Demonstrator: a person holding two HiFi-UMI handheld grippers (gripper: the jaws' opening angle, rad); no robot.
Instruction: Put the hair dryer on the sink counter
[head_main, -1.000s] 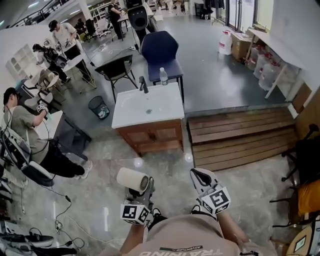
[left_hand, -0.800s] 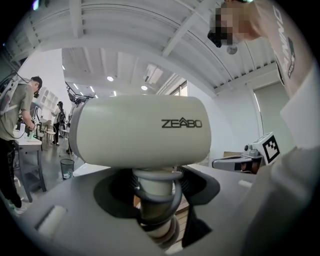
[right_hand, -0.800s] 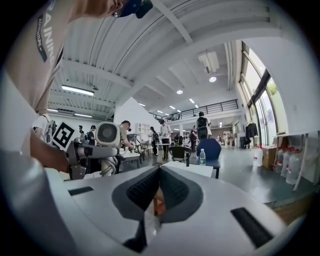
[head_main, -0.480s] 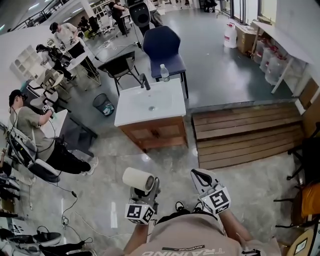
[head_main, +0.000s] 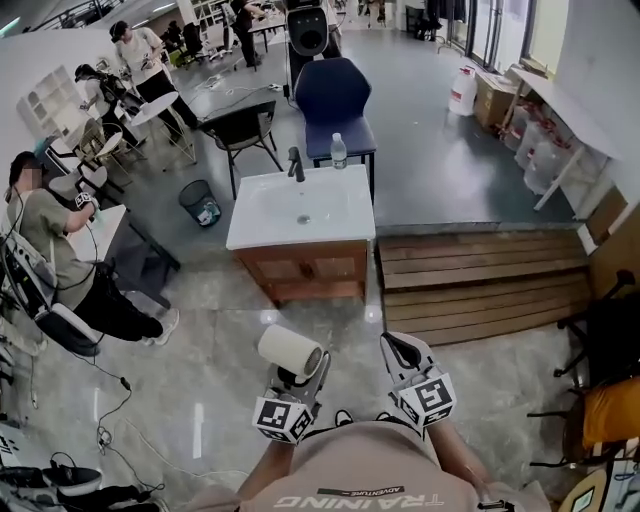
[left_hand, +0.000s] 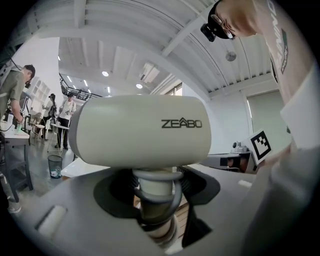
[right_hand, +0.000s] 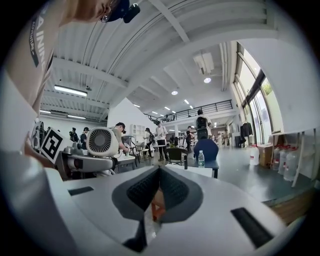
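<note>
The cream hair dryer (head_main: 290, 351) points left, its handle clamped in my left gripper (head_main: 298, 377), low in the head view. In the left gripper view its barrel (left_hand: 142, 131) fills the middle and the coiled handle (left_hand: 155, 192) sits between the jaws. My right gripper (head_main: 400, 350) hangs beside it, shut and empty; its pads meet at the tip (right_hand: 159, 172). From there the hair dryer (right_hand: 100, 142) shows at the left. The white sink counter (head_main: 262, 220) on a wooden cabinet stands a few steps ahead, apart from both grippers.
A black faucet (head_main: 296, 163) and a water bottle (head_main: 339, 152) stand at the counter's back edge, with a blue chair (head_main: 335, 95) behind. A wooden platform (head_main: 480, 275) lies to the right. A seated person (head_main: 60, 260), a bin (head_main: 200, 205) and floor cables are at the left.
Both grippers and the head view have drifted slightly toward the sink counter. The hair dryer stays in the left gripper and has shifted a little right.
</note>
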